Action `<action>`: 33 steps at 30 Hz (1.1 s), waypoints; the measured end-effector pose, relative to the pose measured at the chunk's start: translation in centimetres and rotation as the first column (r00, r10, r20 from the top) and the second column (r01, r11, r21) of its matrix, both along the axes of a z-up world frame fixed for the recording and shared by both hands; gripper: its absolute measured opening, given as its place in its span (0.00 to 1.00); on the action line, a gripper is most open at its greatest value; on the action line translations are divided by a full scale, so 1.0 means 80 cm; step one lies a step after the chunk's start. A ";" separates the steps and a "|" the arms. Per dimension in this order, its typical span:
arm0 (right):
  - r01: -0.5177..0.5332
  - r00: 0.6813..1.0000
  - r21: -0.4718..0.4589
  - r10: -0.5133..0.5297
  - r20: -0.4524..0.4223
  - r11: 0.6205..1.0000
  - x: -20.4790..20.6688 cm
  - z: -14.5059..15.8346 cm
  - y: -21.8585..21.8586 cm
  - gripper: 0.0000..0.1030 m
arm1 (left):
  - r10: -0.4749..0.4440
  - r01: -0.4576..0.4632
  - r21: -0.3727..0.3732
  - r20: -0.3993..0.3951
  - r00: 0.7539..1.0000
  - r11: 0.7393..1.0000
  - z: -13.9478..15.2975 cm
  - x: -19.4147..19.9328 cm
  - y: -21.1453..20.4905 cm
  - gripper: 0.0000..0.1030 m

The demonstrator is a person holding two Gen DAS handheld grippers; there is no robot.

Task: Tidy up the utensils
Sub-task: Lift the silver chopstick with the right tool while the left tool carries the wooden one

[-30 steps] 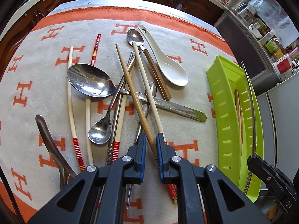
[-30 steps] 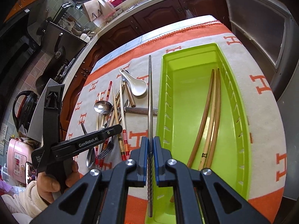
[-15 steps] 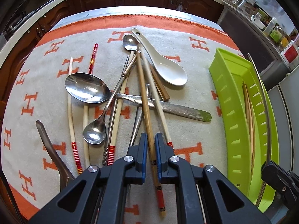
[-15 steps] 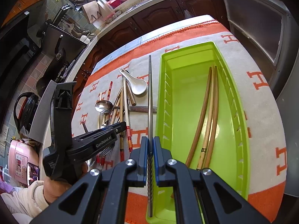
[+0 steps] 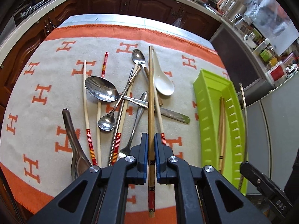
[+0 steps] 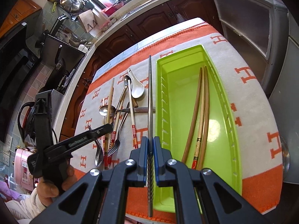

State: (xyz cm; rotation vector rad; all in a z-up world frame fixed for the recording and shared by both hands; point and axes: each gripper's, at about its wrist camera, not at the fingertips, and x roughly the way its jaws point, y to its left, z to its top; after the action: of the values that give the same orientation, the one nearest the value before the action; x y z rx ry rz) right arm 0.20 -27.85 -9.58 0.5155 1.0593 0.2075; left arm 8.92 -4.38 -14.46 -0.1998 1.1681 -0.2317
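Observation:
My left gripper (image 5: 151,141) is shut on a brown wooden chopstick (image 5: 151,102) and holds it lifted above the utensil pile. The pile has a large steel spoon (image 5: 101,90), a white ceramic spoon (image 5: 162,82), small spoons, a fork and red-banded chopsticks (image 5: 87,115). My right gripper (image 6: 151,145) is shut on a metal chopstick (image 6: 150,97), held over the left wall of the green tray (image 6: 235,134). Three brown chopsticks (image 6: 200,112) lie in the tray. The tray also shows in the left wrist view (image 5: 203,115).
An orange and grey patterned cloth (image 5: 46,85) covers the table. A dark-handled spoon (image 5: 72,140) lies at the pile's left. Dark cabinets and a kitchen counter (image 5: 130,0) stand behind the table. A grey appliance (image 6: 280,93) stands right of the table.
My left gripper has lifted the wooden chopstick out of the pile and turned it straight along the fingers. My right gripper holds the metal chopstick almost unmoved.

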 end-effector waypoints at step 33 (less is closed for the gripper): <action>0.085 0.995 -0.096 -0.090 -0.049 0.992 -0.025 -0.014 -0.054 0.05 | -0.214 0.216 -0.027 0.061 0.975 0.976 0.056 -0.031 -0.138 0.04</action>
State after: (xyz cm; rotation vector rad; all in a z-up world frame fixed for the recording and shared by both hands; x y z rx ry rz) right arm -1.76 -32.16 -10.68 0.4837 1.0900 0.0665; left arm 6.46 -15.44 -9.96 -0.0950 1.1288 -0.4450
